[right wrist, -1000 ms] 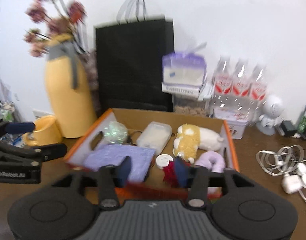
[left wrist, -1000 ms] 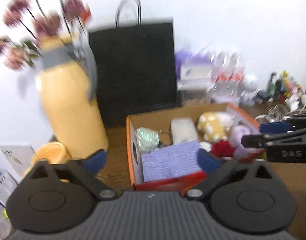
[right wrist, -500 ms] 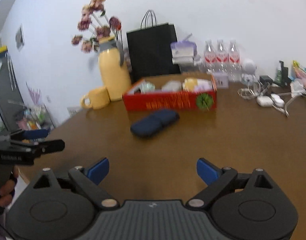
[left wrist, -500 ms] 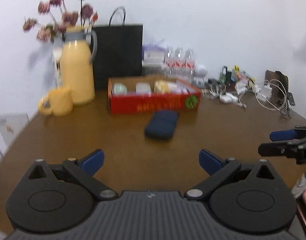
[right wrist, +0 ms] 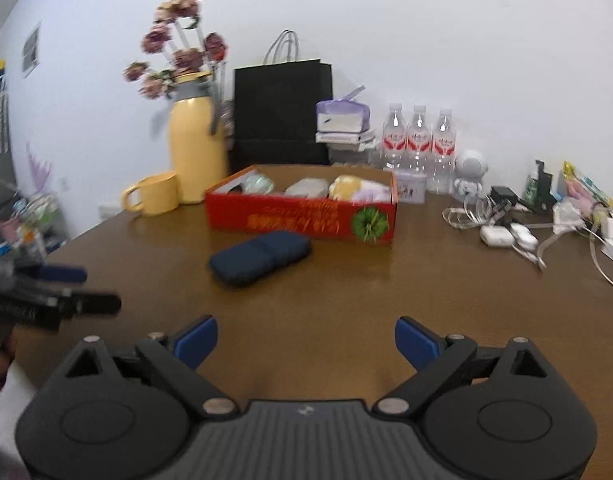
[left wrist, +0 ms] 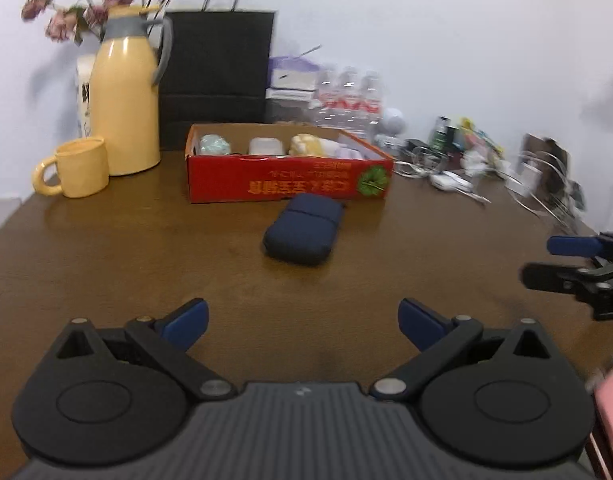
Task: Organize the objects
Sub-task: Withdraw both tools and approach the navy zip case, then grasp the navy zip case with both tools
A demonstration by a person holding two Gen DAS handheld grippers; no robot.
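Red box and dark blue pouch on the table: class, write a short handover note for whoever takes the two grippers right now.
Left gripper: open, empty, above bare table.
Right gripper: open, empty.
Red box: near the yellow jug, already holding a plush toy and small items.
Dark blue pouch: on the table just in front of the box, outside it.
Left to do: probably the pouch into the box.

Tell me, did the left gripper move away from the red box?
Yes. The left gripper has backed away: the red box, which filled its view a second ago, now sits small and far across the table.
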